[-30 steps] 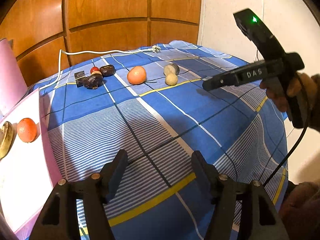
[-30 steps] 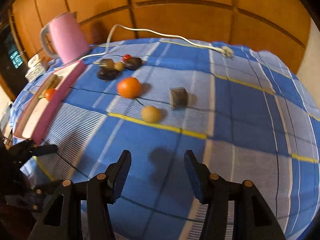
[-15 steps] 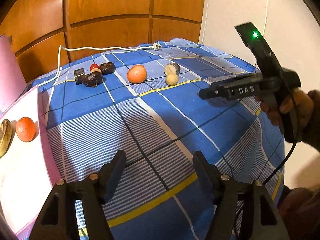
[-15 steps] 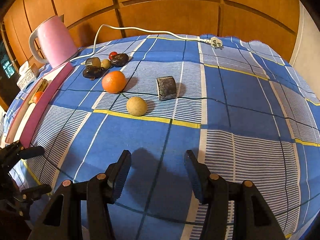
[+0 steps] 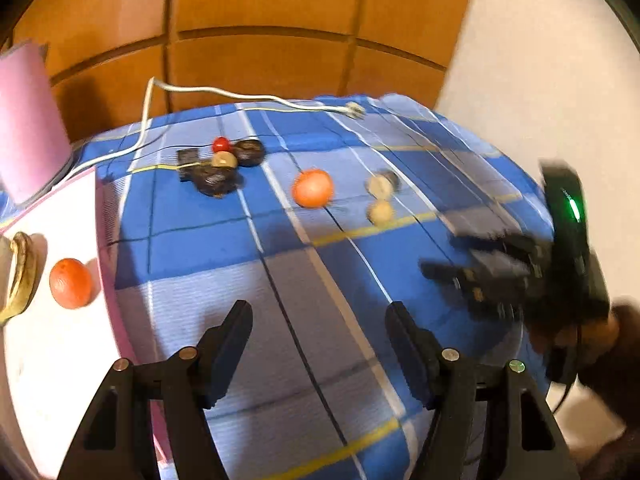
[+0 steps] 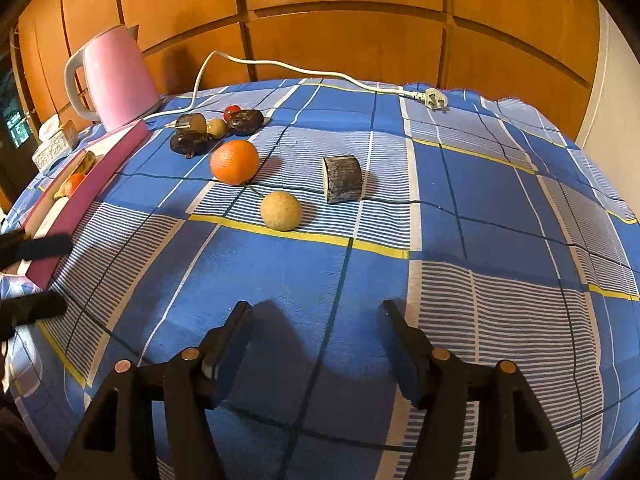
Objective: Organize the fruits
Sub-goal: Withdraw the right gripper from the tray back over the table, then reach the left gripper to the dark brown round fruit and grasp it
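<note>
On the cloth (image 6: 480,208): fruit lies loose.
Both the left gripper (image 5: 320,344) and the right gripper (image 6: 316,340) gape wide, empty; an orange (image 6: 234,161) sits beyond.

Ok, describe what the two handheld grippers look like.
The left gripper and right gripper are matte black, each with two wedge-shaped fingers and round metal pivot bolts. Seen from the left, the right one has a handle with a green light and a black cable.

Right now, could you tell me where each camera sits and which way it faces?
Left wrist: on the left gripper, open, facing across the checked cloth; pink tray at left, blurred right gripper at right.
Right wrist: on the right gripper, open, facing the tan ball and pink kettle.
Shared: the large orange.
</note>
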Motion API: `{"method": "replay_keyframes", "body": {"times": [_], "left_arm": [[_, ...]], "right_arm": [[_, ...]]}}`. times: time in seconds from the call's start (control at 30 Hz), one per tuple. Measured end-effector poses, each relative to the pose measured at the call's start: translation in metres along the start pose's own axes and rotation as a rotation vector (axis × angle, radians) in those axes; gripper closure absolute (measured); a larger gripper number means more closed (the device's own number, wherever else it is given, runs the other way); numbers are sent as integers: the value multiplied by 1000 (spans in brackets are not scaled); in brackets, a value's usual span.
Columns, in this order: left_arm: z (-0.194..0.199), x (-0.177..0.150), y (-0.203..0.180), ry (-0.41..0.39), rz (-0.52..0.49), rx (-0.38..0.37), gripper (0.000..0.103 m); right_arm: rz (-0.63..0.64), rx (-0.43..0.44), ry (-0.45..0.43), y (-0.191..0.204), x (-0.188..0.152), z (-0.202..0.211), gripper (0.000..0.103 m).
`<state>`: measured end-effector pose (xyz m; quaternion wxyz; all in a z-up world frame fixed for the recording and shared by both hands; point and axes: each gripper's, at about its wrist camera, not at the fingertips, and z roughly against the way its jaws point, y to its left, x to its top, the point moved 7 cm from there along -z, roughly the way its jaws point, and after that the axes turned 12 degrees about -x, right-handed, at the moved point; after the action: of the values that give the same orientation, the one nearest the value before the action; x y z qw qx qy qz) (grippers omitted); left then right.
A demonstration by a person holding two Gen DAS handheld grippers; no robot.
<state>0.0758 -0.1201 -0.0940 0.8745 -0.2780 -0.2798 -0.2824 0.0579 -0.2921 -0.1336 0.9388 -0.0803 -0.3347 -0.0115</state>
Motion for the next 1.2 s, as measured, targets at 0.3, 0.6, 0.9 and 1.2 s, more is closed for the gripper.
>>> {"method": "replay_keyframes", "body": {"times": [0.3,0.6,0.9,1.2], "left_arm": [[-17,70,64,-43,198,86,32],[-58,95,98,10,234,150,31],[-82,104,110,49,243,182,31],[-95,102,123,58,267,207,49]], "right_arm": [[-5,9,-14,0,-1,0,36],[-8,16,-29,0,-2,1,36],[-2,18,-36,3,-3,0,29],[4,13,-32,5,-2,0,28]]}}
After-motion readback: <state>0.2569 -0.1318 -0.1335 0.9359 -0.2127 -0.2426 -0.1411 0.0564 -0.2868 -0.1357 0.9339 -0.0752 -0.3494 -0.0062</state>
